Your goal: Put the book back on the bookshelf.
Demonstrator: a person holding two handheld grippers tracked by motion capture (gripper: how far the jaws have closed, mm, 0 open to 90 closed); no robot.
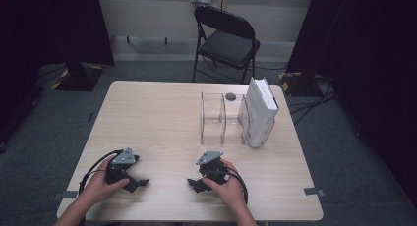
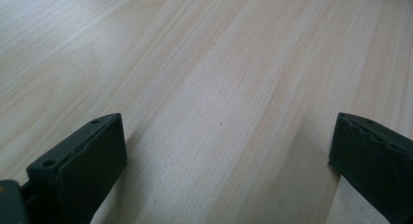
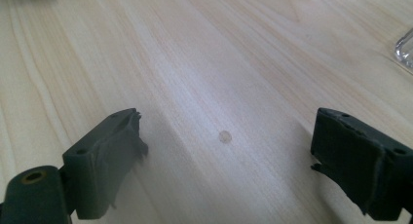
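Observation:
My left gripper [image 1: 139, 173] rests on the wooden table [image 1: 162, 113] near the front left, held by a hand. In the left gripper view its jaws [image 2: 229, 124] stand wide open over bare wood. A hand holds my right gripper [image 1: 195, 178] at the front centre, and in the right gripper view its jaws [image 3: 229, 114] are open with nothing between them. A clear plastic divider rack [image 1: 221, 118] stands at the back right. A thick white book [image 1: 260, 113] stands upright in the rack's right end.
A small dark round object [image 1: 230, 96] lies just behind the rack. A black folding chair [image 1: 226, 37] stands beyond the table. A clear corner of the rack [image 3: 405, 48] shows at the right edge of the right gripper view. A faint round mark [image 3: 224, 136] is on the wood.

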